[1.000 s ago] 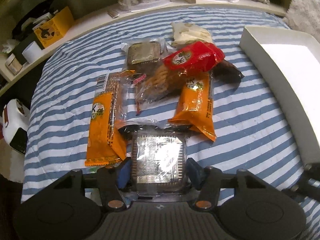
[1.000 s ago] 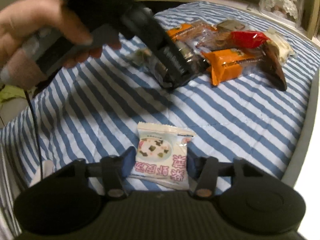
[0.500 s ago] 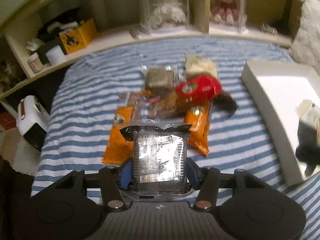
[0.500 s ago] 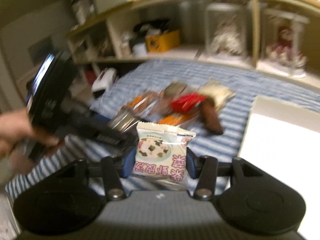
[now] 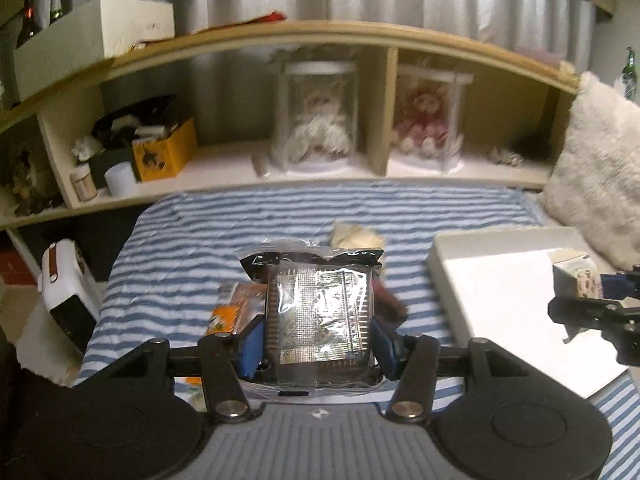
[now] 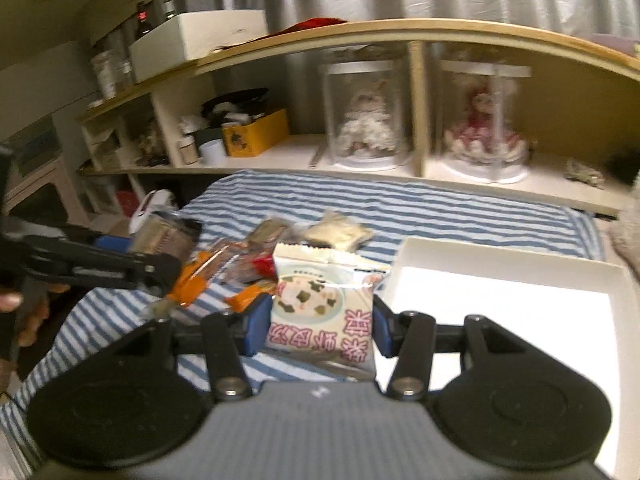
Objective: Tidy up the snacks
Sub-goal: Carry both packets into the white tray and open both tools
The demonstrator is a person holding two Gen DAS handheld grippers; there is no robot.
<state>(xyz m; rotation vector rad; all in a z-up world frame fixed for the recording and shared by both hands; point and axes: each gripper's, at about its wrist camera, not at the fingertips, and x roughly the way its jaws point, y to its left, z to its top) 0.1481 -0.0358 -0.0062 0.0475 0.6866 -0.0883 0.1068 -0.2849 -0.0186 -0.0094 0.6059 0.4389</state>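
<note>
Left wrist view: a foil-wrapped snack (image 5: 318, 316), light, crinkly and likely slippery, is held mid-sides by the left gripper (image 5: 318, 338); a white pouch (image 6: 322, 314) is pinched likewise by the right gripper (image 6: 316, 330).

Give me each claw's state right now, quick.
Left claw: closed on the clear-wrapped dark snack pack.
Right claw: closed on the white snack packet.

Left tongs (image 5: 318, 338) clamped on a packet, raised; right tongs (image 6: 316, 330) likewise clamped, raised.
</note>
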